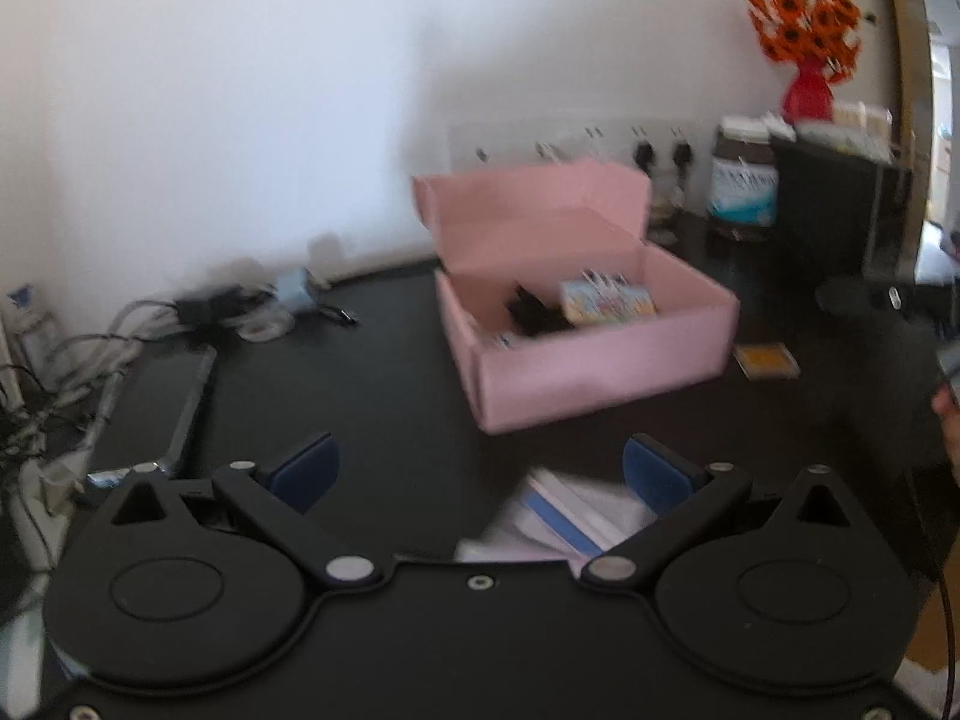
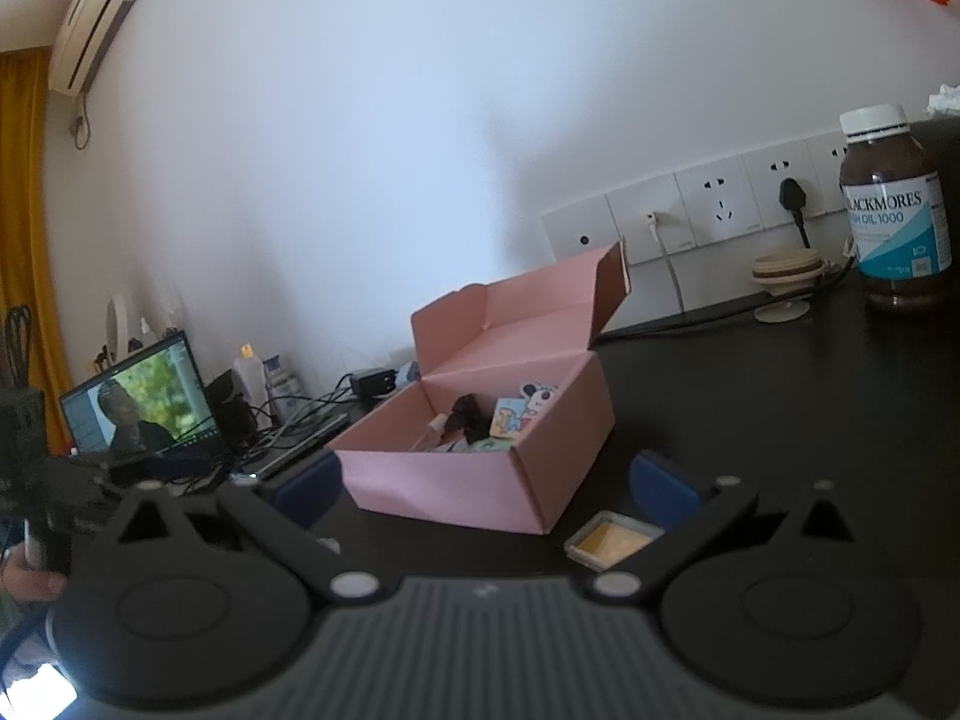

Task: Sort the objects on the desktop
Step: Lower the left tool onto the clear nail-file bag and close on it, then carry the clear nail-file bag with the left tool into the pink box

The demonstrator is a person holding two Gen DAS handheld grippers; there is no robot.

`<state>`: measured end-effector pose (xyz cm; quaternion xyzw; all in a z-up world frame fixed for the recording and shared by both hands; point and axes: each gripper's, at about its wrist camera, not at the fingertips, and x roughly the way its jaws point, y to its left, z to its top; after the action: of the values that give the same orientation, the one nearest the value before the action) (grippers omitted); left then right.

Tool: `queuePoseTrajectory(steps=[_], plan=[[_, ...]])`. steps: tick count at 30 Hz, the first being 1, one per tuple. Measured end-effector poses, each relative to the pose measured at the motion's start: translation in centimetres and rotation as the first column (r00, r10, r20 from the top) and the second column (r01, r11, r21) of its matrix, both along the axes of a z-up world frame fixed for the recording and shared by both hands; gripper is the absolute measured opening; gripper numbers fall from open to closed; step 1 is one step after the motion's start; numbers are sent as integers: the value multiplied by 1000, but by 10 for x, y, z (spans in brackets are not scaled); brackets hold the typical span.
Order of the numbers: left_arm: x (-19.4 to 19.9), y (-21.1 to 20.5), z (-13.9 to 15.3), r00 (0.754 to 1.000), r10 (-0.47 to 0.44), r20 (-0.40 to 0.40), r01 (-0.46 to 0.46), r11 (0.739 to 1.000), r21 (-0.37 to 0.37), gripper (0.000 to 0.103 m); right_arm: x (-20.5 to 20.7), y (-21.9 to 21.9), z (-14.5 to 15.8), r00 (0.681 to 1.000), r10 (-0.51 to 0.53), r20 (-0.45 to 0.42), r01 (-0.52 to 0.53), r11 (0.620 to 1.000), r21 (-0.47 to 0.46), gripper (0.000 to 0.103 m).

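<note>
An open pink cardboard box (image 1: 600,372) (image 2: 456,480) stands on the black desk (image 1: 384,396), lid up, holding a colourful card pack (image 1: 606,303), a black item and other small things. My left gripper (image 1: 480,474) is open, close to the desk, with a white and blue packet (image 1: 564,519) lying just below its right pad. My right gripper (image 2: 486,486) is open in front of the box. A small yellow square case (image 2: 612,540) (image 1: 767,361) lies on the desk near the right gripper's right pad, right of the box.
A brown supplement bottle (image 2: 894,210) (image 1: 741,186) stands at the back right by wall sockets (image 2: 690,216). Orange flowers in a red vase (image 1: 807,54) sit on a black box. Cables and chargers (image 1: 228,312) and a laptop (image 2: 138,402) crowd the left side.
</note>
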<state>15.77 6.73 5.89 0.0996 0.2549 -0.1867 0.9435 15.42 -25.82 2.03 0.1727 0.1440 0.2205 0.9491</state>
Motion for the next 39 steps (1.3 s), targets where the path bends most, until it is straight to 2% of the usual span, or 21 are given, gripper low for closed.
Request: queuePoseTrajectory(steps=[3, 11, 17, 24, 29, 31, 33, 35, 39], plan=[[-7, -14, -11, 999, -31, -24, 32, 999, 33, 103, -1, 0, 0, 1000, 5, 4, -5, 1000, -1, 102], [-9, -41, -27, 996, -88, -17, 89, 985, 151, 103, -1, 0, 0, 1000, 10, 9, -11, 1000, 6, 102], [4, -45, -29, 990, -121, -69, 131, 976, 172, 98, -2, -2, 0, 1000, 12, 12, -12, 1000, 20, 102], [19, -39, -28, 985, -113, -132, 132, 980, 149, 95, -5, -5, -1, 999, -17, 31, 16, 999, 40, 102], [25, -32, -26, 970, -146, -197, 162, 984, 68, 76, -3, -5, -1, 1000, -5, 24, 4, 999, 44, 102], [26, -30, -25, 967, -149, -206, 164, 985, 55, 73, -2, -6, -1, 1000, -5, 23, 4, 999, 48, 102], [26, -30, -25, 967, -150, -208, 163, 986, 46, 63, -4, -7, -1, 1000, -11, 29, 10, 998, 56, 102], [25, -30, -25, 967, -152, -204, 164, 985, 46, 63, -3, -8, -1, 1000, -12, 28, 10, 998, 62, 102], [27, -32, -25, 970, -139, -198, 155, 986, 68, 71, -2, -9, -2, 1000, -6, 22, 5, 998, 67, 102]])
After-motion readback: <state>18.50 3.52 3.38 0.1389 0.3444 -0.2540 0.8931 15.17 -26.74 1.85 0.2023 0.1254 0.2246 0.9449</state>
